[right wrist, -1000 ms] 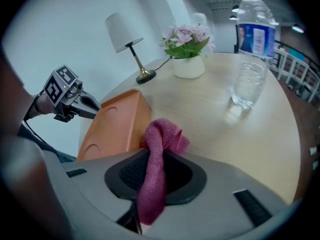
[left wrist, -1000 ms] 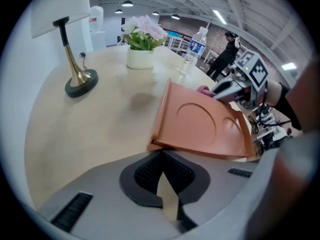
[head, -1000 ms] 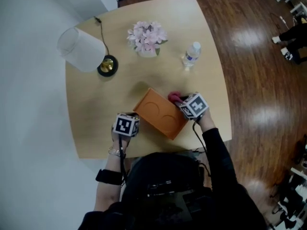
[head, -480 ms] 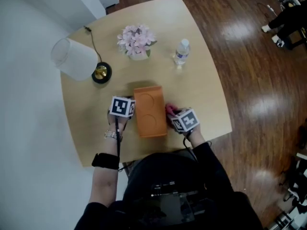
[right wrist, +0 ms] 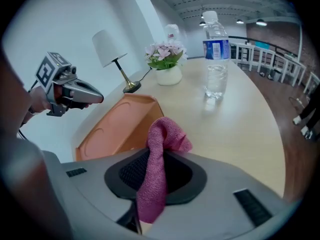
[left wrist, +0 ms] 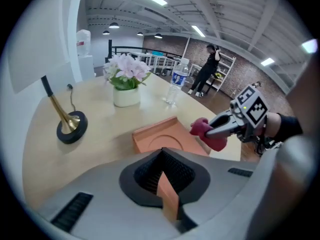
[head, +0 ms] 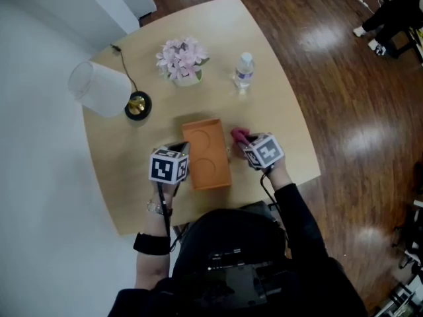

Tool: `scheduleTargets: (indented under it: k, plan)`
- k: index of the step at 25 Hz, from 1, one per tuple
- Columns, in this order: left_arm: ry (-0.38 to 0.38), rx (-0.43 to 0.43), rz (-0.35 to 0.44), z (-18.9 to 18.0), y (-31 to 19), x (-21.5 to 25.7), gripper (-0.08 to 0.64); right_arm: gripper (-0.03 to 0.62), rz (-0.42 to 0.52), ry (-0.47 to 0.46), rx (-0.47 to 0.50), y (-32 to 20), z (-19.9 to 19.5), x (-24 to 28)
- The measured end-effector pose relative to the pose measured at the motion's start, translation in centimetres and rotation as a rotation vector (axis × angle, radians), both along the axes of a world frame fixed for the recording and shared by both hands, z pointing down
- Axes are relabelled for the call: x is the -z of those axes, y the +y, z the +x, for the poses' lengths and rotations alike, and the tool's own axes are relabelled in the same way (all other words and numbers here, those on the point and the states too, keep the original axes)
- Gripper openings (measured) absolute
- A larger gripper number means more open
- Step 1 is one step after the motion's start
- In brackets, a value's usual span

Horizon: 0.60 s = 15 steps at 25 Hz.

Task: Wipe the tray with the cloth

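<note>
Person at a light wood table (head: 291,144), one gripper in each hand. The left gripper (left wrist: 167,186) is clamped on the left edge of the orange tray (head: 206,152). In the left gripper view the thin rim runs straight btw the jaws, pads on either side of it. Tray sits mid-table in front of the person, long side running away from them, w/ two round recesses in its floor. Can't tell if it lies flat or is lifted a bit on the held side.

The right gripper (right wrist: 152,181) is closed narrow on the pink cloth (right wrist: 161,144). The cloth is bunched btw the jaws & pokes out past the tips in a folded lump. From overhead that lump is just beside the tray's far right corner; touching or not, can't say. The grippers point steeply down, one either side of the tray.

Further back on the table:
- a white pot of pale pink flowers (head: 181,58)
- an upright clear water bottle (head: 244,70) w/ blue label, to the right of the pot
- a lamp (head: 99,88) at the left, w/ white shade & brass-and-black base

Dark wood floor (head: 344,78) all round. Another person (left wrist: 207,69) stands in the bkgd by some shelving.
</note>
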<state>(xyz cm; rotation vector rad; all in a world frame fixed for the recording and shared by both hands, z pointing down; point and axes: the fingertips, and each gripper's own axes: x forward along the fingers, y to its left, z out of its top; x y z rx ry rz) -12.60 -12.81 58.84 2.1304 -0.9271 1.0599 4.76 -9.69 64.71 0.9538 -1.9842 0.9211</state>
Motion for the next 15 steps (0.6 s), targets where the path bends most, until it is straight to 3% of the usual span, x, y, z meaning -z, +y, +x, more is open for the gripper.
scheduleTargets:
  k: [6, 10, 15]
  plan:
    - [0.027, -0.1, -0.08, 4.7, 2.9, -1.5, 0.002, 0.086, 0.089, 0.066, 0.135, -4.7, -1.2, 0.1]
    - [-0.046, -0.129, -0.129, 4.7, 4.1, -3.9, 0.002, 0.084, 0.103, 0.088, 0.221, -6.8, -2.0, -0.8]
    - [-0.046, -0.114, -0.151, 4.5, 3.9, -4.6, 0.002, 0.086, 0.102, 0.068, 0.329, -7.1, -3.8, -1.8]
